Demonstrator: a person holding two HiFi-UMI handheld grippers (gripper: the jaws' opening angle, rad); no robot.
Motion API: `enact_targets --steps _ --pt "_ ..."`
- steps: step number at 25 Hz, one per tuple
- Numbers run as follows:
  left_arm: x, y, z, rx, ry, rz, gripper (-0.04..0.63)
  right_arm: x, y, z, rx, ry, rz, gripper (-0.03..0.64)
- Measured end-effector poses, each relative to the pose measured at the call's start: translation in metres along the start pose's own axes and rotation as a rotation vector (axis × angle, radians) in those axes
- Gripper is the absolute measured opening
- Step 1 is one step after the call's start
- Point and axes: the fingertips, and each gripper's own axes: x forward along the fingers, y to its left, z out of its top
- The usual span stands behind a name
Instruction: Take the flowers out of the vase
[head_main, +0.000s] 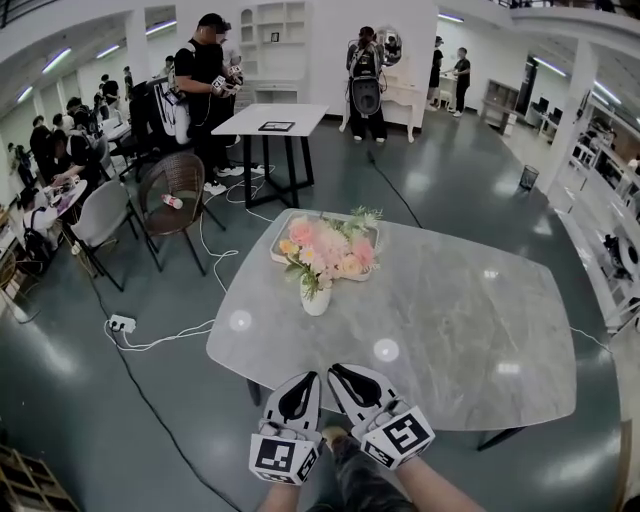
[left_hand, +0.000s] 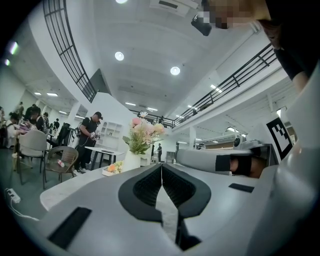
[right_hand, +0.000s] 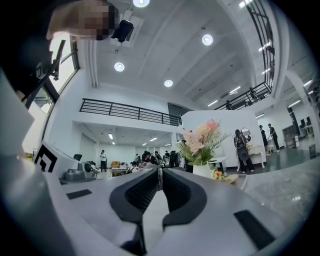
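Currently at approach: left gripper (head_main: 303, 382) and right gripper (head_main: 342, 375) are clenched, empty, at the table (head_main: 460, 330) edge, 6 o'clock. Flowers (head_main: 328, 248) remain in the vase (head_main: 316, 299), 11 o'clock. Next move likely requires opening one gripper's jaws and reaching the stems.

The counter (head_main: 450, 300) looks like grey veined stone, polished enough to mirror the ceiling lamps. The vase (head_main: 316, 298) is smooth and white, ceramic by its look; the flowers (head_main: 330, 245) seem soft and matt. The left claw (head_main: 308, 378) and right claw (head_main: 336, 372) have matt white plastic shells with black ribbed pads. At ten o'clock from the vase, a brown woven wicker chair (head_main: 175, 185) stands on the glossy dark floor (head_main: 440, 190).
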Motion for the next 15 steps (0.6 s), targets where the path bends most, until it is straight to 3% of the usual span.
enact_targets --steps 10,15 --pt "0.05 0.028 -0.026 0.025 -0.017 -0.02 0.015 0.038 -0.047 -0.028 -0.01 -0.015 -0.029 0.024" --pt "0.073 0.041 -0.035 0.056 -0.024 -0.017 0.018 0.062 -0.07 -0.033 -0.039 -0.02 -0.037 0.136"
